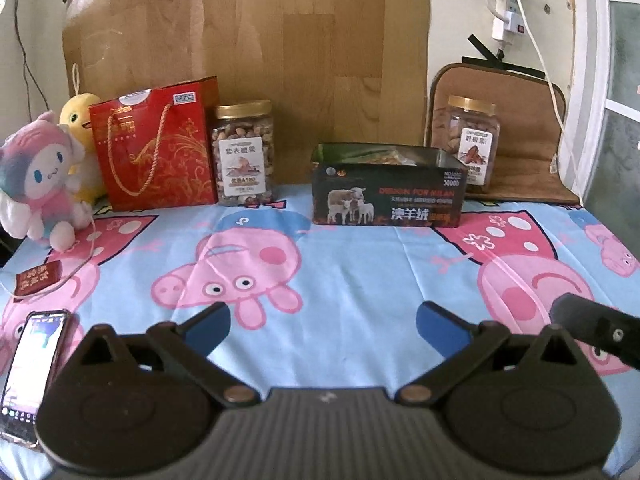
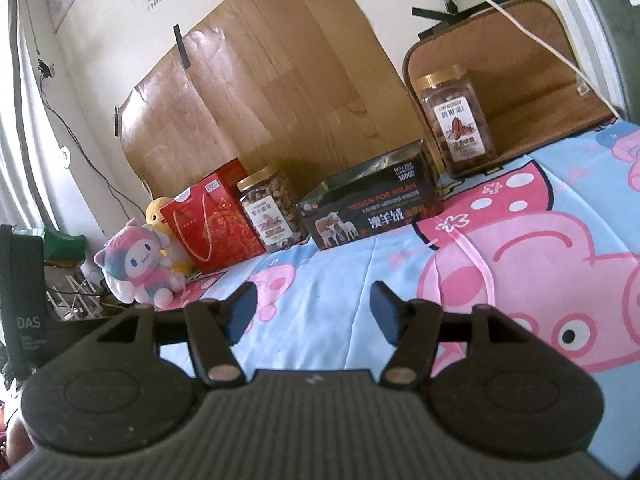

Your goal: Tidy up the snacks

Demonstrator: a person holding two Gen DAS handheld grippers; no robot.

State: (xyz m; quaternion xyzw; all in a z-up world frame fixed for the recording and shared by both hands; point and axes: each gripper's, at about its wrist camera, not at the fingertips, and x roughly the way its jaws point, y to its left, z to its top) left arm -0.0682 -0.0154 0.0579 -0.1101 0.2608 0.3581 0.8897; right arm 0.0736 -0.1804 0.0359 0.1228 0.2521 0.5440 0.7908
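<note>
A dark open box (image 1: 388, 196) (image 2: 372, 210) printed with sheep stands at the back of the table, with something pale inside it. A gold-lidded nut jar (image 1: 245, 152) (image 2: 273, 210) stands left of the box, beside a red gift bag (image 1: 154, 146) (image 2: 212, 222). Another gold-lidded jar (image 1: 472, 142) (image 2: 458, 124) stands right of the box on a brown mat. My left gripper (image 1: 322, 322) is open over the cartoon-pig cloth, nothing between its blue pads. My right gripper (image 2: 314, 316) is open too, well short of the box, with nothing in it.
Two plush toys (image 1: 38, 184) (image 2: 136, 266) sit at the back left. A phone (image 1: 30, 368) and a small red packet (image 1: 38, 278) lie at the left edge. The other gripper's black arm (image 1: 596, 326) enters from the right. A wood-patterned board (image 1: 248, 40) leans on the wall.
</note>
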